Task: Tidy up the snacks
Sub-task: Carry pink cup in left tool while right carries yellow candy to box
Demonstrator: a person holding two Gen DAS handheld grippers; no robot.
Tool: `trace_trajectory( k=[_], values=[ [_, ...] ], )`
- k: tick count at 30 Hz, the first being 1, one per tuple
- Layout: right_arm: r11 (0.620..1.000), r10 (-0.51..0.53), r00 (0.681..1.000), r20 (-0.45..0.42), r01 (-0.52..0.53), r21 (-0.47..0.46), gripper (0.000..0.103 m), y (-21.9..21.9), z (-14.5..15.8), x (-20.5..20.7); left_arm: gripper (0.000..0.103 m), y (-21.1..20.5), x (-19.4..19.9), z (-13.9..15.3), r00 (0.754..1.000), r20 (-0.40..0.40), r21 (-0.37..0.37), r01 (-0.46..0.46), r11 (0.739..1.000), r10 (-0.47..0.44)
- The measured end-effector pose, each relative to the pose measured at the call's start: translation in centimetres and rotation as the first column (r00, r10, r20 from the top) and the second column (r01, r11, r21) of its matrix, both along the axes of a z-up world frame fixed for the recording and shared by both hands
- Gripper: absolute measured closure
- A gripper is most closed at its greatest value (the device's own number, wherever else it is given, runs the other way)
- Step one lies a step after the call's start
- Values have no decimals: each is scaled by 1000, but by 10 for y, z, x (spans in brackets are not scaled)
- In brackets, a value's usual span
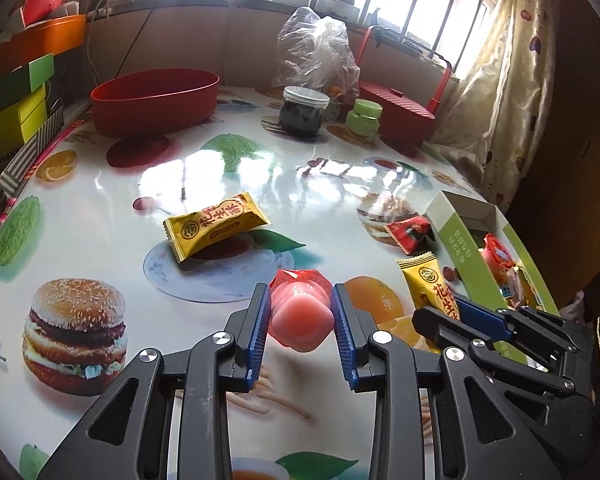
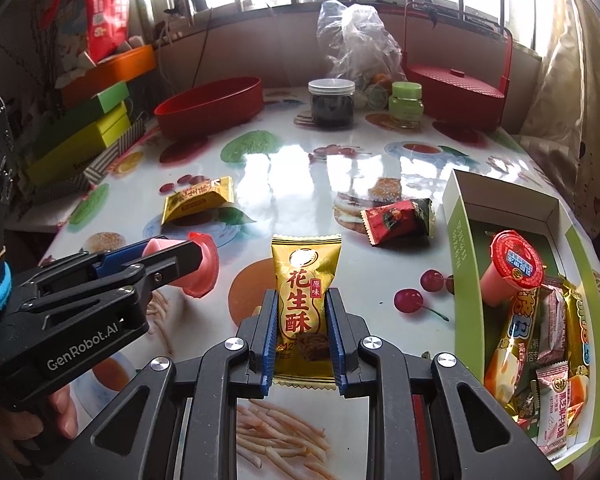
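Between the blue pads of the left hand-held gripper [image 1: 300, 312] sits a pink jelly cup [image 1: 300, 312] with a red foil lid, clamped by its sides and carried clear of the table [image 1: 100, 216]. Beside it, the right hand-held gripper [image 2: 302, 320] is clenched on a yellow peanut crisp packet [image 2: 306, 308], which stands upright in the jaws with its top edge free. Both carried snacks are above the near part of the table, left of the open green-and-white cardboard box [image 2: 458, 248] at the table's right edge.

That box already holds a share of the snacks: another pink jelly cup with a red lid [image 2: 510, 268] leans at its far end, and a heap of yellow, pink and gold wrapped bars [image 2: 540, 344] fills the near end. So the sorting looks well under way, with two more pieces in hand and likely bound for the box.

Left on the table are a second yellow peanut crisp packet [image 1: 216, 226] near the middle and a red wrapped candy [image 2: 398, 222] just beside the box's far corner. Farther back stand a red oval tub [image 1: 156, 100], a dark jar with a pale lid [image 1: 304, 112], a small green jar [image 1: 364, 118], a clear plastic bag [image 1: 318, 48] and a red handled basket [image 1: 400, 116]; whether any of those belong to the job I cannot tell.
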State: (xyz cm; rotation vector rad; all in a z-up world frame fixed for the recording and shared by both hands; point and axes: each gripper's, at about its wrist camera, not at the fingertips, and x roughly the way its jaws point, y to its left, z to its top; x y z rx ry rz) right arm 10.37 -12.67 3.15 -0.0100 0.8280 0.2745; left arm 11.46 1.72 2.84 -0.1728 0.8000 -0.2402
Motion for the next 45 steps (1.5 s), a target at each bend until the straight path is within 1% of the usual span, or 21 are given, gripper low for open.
trace_trajectory(
  k=[14,20,30,36,45],
  values=[
    [1000,-21,999,29,21,20,81,-12,12,-8,71,-15,-6,16,999,33,11,36,999,-36],
    [999,-39,998,43,38,25,81,-19,17,-13,71,-24,-8,24,997,43,2,61,998,-61],
    [995,-96,993,70,94,30,81,-44,28,-20,71,-49,-8,36,991,67,0,118,993,-118],
    [992,-128,988,83,126,31,81,-62,33,-26,71,-69,-6,46,982,89,-4,167,986,-166],
    [979,-204,974,96,202,26,81,-96,39,-32,71,-98,-2,52,969,99,-18,231,973,-228]
  ],
)
